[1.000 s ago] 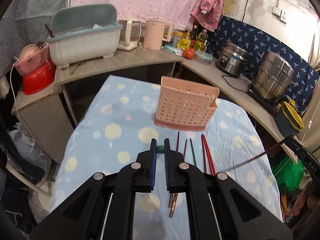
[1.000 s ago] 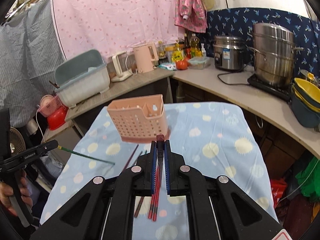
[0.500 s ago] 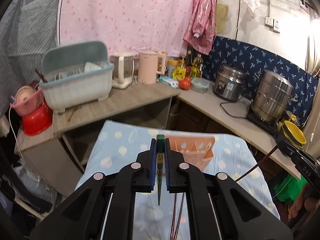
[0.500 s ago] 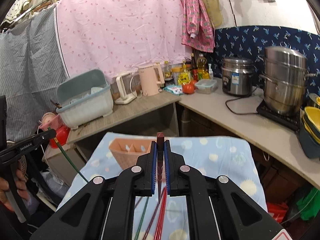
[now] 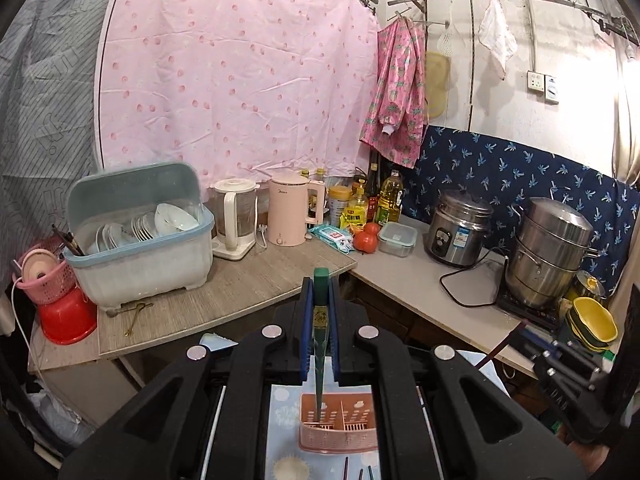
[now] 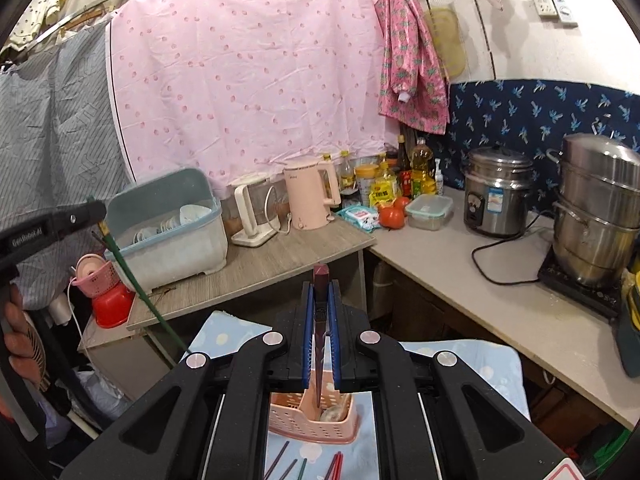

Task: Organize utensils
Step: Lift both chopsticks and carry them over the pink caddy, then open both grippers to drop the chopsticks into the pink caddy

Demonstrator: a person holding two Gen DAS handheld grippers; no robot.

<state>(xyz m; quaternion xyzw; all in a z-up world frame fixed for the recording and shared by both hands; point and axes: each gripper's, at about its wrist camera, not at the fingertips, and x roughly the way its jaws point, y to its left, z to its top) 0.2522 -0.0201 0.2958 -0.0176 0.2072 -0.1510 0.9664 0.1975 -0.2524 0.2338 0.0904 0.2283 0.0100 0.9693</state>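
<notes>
Above the pink utensil caddy [image 5: 338, 428], I hold the left gripper [image 5: 320, 312] clamped on a green chopstick [image 5: 319, 360] and the right gripper [image 6: 321, 312] clamped on a dark red chopstick [image 6: 319, 344]. Risk: either tip catches a divider or the rim and slips. Remaining chopsticks [image 6: 304, 466] lie just before the caddy. Legible: "GenRobot.AI".

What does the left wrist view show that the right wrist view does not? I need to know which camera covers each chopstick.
Only the left wrist view shows the green chopstick clamped end-on in the left gripper, tip over the pink holder.

Only the right wrist view shows the dark red chopstick clamped in the right gripper, and the loose chopsticks on the cloth clearly.

Both show the holder and the countertop.
</notes>
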